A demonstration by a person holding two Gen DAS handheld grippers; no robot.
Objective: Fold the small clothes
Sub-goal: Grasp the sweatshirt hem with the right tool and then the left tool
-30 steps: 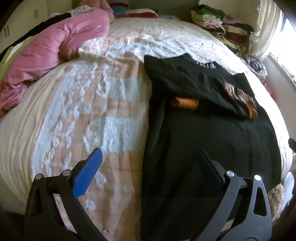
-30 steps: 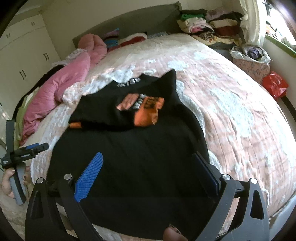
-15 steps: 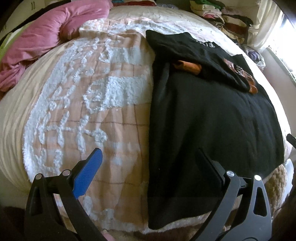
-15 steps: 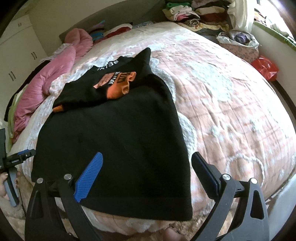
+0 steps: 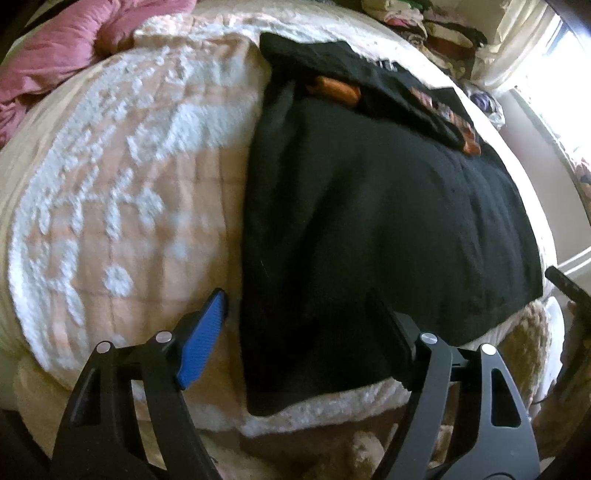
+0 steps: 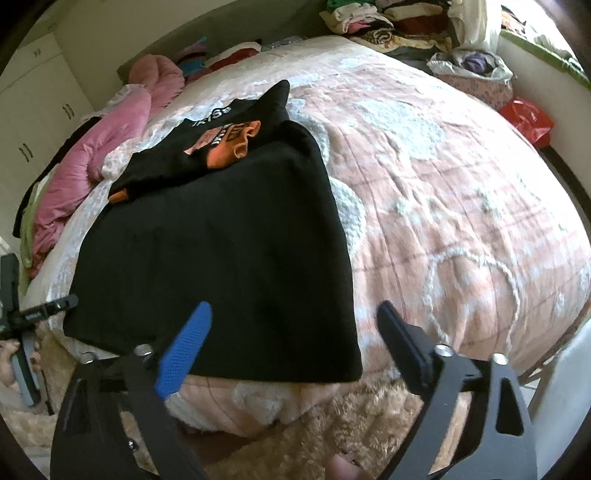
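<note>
A black garment point(image 5: 369, 206) lies flat on the bed, its top part folded down so an orange print point(image 6: 229, 144) shows; it also fills the middle of the right wrist view point(image 6: 229, 251). Its bottom hem hangs at the bed's near edge. My left gripper point(image 5: 295, 317) is open and empty, above the hem's left corner. My right gripper point(image 6: 293, 321) is open and empty, above the hem's right corner. The left gripper also shows at the left edge of the right wrist view point(image 6: 22, 321).
A pink and white quilt point(image 6: 443, 192) covers the bed. A pink duvet point(image 6: 110, 147) lies bunched at the far left. Piles of clothes point(image 6: 388, 22) sit at the headboard corner, with a red bag point(image 6: 528, 118) beside the bed. A shaggy beige rug point(image 6: 332, 424) lies below.
Both grippers have pulled back toward the foot of the bed and lowered, so the garment's bottom hem and the bed edge have come into view. Both stayed open.
</note>
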